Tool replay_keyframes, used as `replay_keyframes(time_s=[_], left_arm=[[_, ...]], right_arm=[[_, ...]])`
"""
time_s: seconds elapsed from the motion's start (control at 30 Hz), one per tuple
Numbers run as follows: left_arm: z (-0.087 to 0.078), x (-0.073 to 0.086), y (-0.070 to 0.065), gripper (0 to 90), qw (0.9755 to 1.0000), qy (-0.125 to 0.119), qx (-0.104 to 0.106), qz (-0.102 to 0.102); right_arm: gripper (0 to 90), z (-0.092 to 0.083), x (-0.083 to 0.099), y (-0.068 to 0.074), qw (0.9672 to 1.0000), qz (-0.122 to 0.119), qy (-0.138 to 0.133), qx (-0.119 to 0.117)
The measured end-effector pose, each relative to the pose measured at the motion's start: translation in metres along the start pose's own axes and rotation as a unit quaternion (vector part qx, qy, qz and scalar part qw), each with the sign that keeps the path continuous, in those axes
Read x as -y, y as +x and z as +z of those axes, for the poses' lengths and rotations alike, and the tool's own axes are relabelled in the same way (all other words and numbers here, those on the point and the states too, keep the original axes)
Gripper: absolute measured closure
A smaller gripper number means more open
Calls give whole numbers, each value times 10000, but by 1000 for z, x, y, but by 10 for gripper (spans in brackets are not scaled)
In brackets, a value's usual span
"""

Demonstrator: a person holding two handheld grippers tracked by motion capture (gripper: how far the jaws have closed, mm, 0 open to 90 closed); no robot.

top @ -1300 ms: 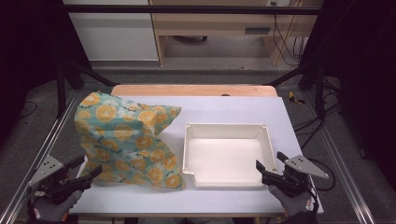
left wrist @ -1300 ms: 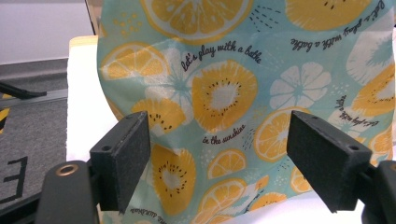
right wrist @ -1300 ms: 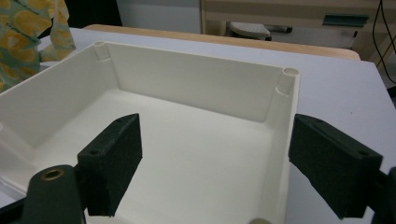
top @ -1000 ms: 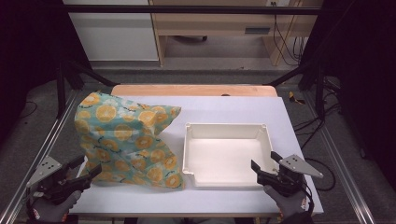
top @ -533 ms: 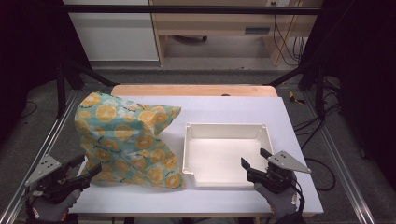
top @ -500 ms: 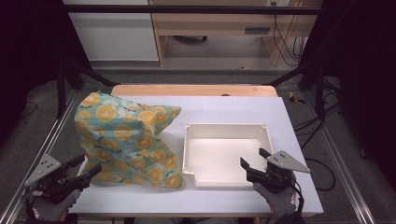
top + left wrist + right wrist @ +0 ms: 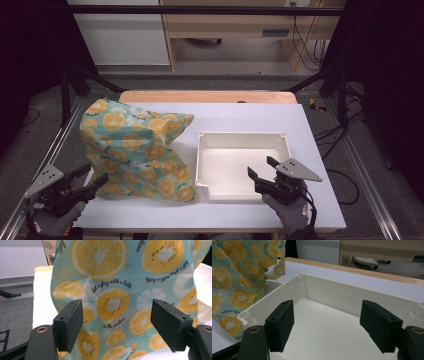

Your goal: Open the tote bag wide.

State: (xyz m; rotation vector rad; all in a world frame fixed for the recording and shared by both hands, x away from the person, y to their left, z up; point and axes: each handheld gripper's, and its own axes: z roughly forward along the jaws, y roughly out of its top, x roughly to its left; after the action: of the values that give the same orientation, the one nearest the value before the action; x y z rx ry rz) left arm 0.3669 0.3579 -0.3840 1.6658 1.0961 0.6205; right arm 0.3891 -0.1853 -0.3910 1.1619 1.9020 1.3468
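The citrus-print cloth (image 7: 135, 150) lies heaped on the white desk (image 7: 240, 117), and the left gripper (image 7: 89, 178) sits at its near left corner with its fingers (image 7: 68, 323) spread wide and nothing between them. In the left gripper view the fabric rises like a wall just ahead of the fingers and spans the whole gap, so the likely step is a first pinch on the cloth's near edge. To do it well, the fingers should slide forward low along the desk so that one pad goes under or beside a fold rather than pushing the whole heap away. A single layer near the hem would give more control than a thick bunch; whether the edge ahead is one layer or several cannot be told here.

The right gripper (image 7: 262, 172) hovers over the near wall of the white tray (image 7: 240, 137), its fingers (image 7: 280, 323) also wide apart and empty. In the right gripper view the tray's floor lies ahead and below, between the fingers, with the cloth off to their left, touching or just beside the tray's corner. If the cloth is meant for the tray, this gripper would do best to steady the tray wall or cross over to take a second corner. The risk is dragging: the cloth drapes close to the tray and could catch its rim.
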Motion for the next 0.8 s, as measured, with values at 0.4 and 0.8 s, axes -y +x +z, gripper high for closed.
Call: replay_keyframes(time_s=[0.4,0.8], left_arm=[[-3,-7,0,263,10000,-81,12,22],[-6,-13,-1,264,9999,-127,18,70]], right_arm=[[282,20,-17,28,9991,-146,-43,-390],[283,34,-33,49,9979,-198,-119,-598]])
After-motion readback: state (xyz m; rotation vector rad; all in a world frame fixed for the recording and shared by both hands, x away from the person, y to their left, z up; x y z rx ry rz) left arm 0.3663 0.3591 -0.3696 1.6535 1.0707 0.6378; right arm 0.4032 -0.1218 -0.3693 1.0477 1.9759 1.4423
